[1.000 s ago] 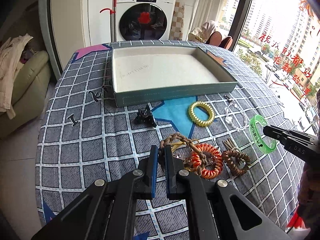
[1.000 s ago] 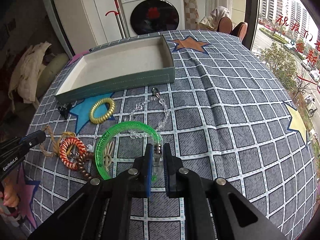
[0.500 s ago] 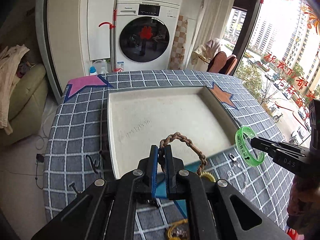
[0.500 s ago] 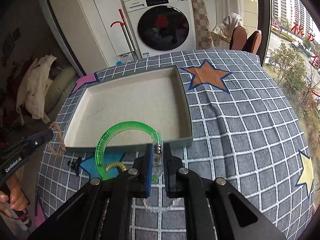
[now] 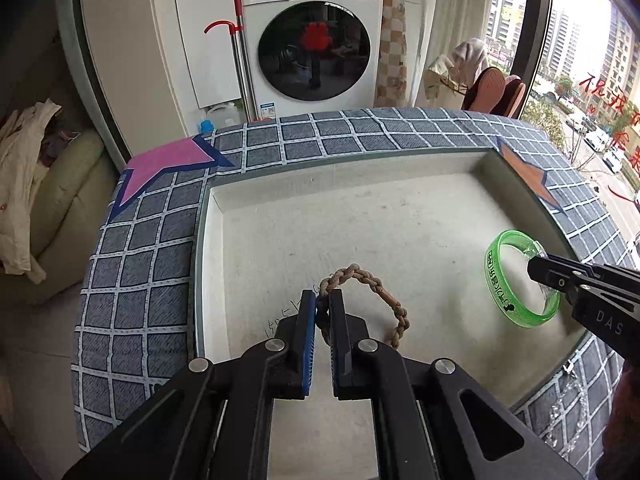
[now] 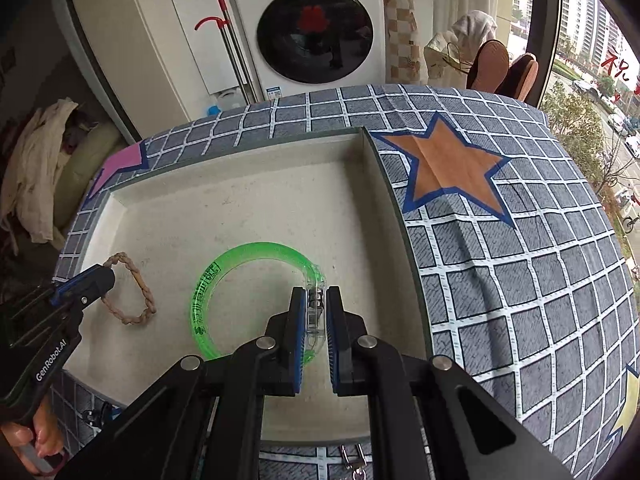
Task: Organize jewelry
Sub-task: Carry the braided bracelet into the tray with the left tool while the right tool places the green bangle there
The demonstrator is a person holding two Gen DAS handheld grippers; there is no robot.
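Note:
A shallow white tray with a teal rim (image 5: 202, 240) lies on the checked tablecloth; it also shows in the right wrist view (image 6: 384, 176). My left gripper (image 5: 323, 304) is shut on a brown braided bracelet (image 5: 384, 294) and holds it over the tray's near left part. It also shows in the right wrist view (image 6: 128, 280), where the left gripper (image 6: 96, 276) enters from the left. My right gripper (image 6: 317, 304) is shut on a clear green bangle (image 6: 224, 264) over the tray's near right part. The bangle (image 5: 496, 280) and right gripper (image 5: 536, 266) show at the right of the left wrist view.
A clear bead chain (image 5: 568, 396) lies on the cloth by the tray's near right corner. A metal clasp (image 6: 352, 456) lies below the tray's near rim. A washing machine (image 5: 312, 40) stands beyond the table. A sofa (image 5: 60, 208) stands at the left.
Both grippers have moved forward from the loose jewelry to over the tray, each carrying its piece. The braided bracelet and the green bangle now hang inside the tray's outline.

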